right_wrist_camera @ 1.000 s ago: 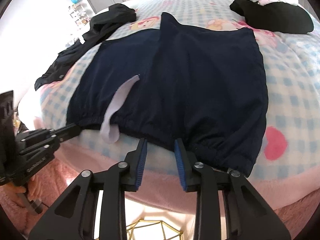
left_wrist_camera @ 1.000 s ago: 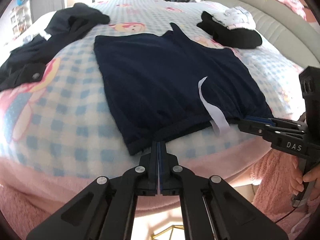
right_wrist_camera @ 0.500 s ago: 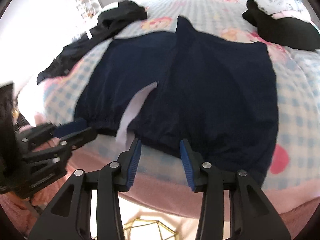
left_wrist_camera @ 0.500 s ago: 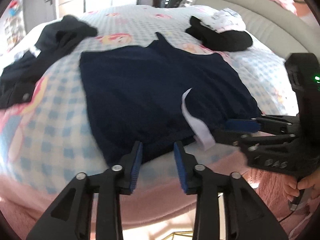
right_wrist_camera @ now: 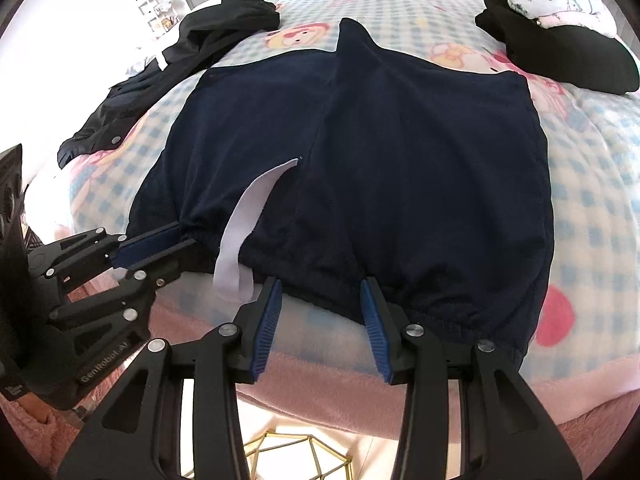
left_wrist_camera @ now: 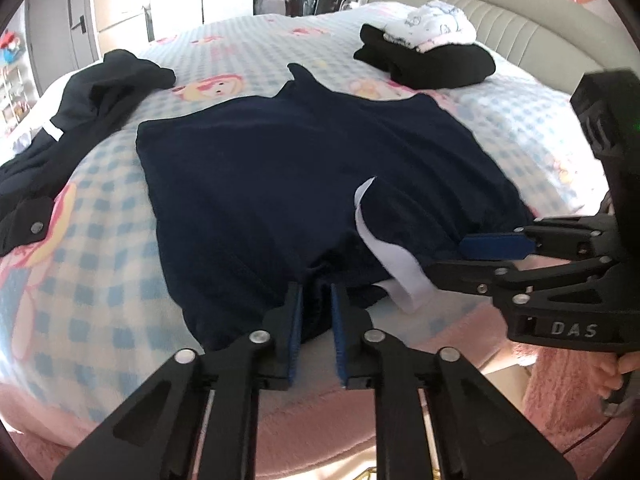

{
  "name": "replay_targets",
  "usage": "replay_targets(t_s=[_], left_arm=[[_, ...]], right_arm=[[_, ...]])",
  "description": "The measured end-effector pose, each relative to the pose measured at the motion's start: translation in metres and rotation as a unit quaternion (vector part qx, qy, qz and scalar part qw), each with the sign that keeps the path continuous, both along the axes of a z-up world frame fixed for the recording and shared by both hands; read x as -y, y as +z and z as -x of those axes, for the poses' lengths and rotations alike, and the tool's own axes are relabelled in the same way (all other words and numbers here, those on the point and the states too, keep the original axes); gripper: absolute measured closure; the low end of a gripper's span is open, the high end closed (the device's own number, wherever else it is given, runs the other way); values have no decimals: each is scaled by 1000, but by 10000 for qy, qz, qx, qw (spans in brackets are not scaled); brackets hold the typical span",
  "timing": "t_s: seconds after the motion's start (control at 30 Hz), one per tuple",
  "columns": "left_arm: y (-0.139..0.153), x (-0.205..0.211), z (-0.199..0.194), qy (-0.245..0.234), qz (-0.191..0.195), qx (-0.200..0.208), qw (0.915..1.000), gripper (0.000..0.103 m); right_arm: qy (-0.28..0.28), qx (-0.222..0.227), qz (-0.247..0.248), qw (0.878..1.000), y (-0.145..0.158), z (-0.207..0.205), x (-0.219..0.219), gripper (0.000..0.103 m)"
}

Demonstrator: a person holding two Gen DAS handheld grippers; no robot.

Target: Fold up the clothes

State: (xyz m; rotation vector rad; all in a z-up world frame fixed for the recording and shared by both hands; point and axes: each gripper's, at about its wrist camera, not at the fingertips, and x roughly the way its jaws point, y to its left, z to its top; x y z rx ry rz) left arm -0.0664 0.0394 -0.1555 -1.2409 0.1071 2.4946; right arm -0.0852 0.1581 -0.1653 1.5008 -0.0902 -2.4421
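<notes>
Closing left jaws astride navy shorts [left_wrist_camera: 304,184] waistband hem

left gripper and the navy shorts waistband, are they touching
Touching. The left wrist view shows the left gripper closing, its blue pads either side of a bunched fold of the navy shorts waistband, fabric filling the gap.

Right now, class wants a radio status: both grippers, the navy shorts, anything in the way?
Left gripper closing on waistband. Right gripper open at waistband, not pinching. Navy shorts flat on bed. White drawstring loose between grippers.
</notes>
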Motion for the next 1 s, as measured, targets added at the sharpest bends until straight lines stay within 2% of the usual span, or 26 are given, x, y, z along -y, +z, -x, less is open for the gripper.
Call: replay_targets(t_s=[0.1, 0.27, 0.37, 0.43, 0.5, 0.53, 0.6, 0.67, 0.73, 0.8, 0.83, 0.87, 0.9, 0.93, 1.0], left_arm=[[3, 3, -3, 28, -115, -18, 9999, 91], [3, 4, -8, 25, -85, 22, 10000, 92], [1, 9, -9, 56, -137, 157, 9998, 87], [5, 24, -6, 196, -629, 338, 9973, 76], [15, 48, -7, 497, -1161, 250, 9917, 67], [20, 61, -7, 657, -1438, 189, 9872, 65], [22, 82, -6, 1017, -1685, 192, 9803, 64], [11, 92, -1, 1199, -1618, 434, 9786, 64], [-3, 90, 4, 1114, -1657, 804, 9766, 66], [-9, 84, 6, 1029, -1655, 943, 9763, 66], [-10, 79, 6, 1018, -1526, 918, 9787, 66], [-11, 76, 7, 1042, -1338, 913, 9813, 70], [-12, 73, 8, 1069, -1153, 906, 9834, 82], [-14, 72, 6, 1142, -1021, 895, 9841, 86], [-13, 75, 4, 1251, -1036, 894, 9827, 88]], right_arm=[[-35, -20, 14, 10000, 1, -3, -1, 72], [-47, -27, 148, 9999, 6, -11, -6, 93], [-34, 4, 158, 9999, 5, -15, -7, 93], [-75, 36, 138, 9999, 2, -14, -7, 93], [-185, 5, 266, 9995, 6, -18, -14, 93], [-274, -50, 394, 9988, 10, -21, -20, 93], [-492, -200, 584, 9969, 21, -25, -33, 93], [-820, -343, 565, 9944, 29, -26, -46, 85], [-1127, -360, 447, 9920, 28, -22, -55, 77], [-1310, -232, 404, 9903, 22, -18, -62, 75], [-1382, -119, 421, 9894, 18, -17, -66, 75], [-1416, -63, 430, 9890, 15, -18, -69, 75], [-1420, -50, 432, 9889, 12, -20, -70, 75], [-1433, -60, 394, 9889, 11, -21, -73, 75], [-1557, -213, 200, 9874, 11, -22, -73, 75]])
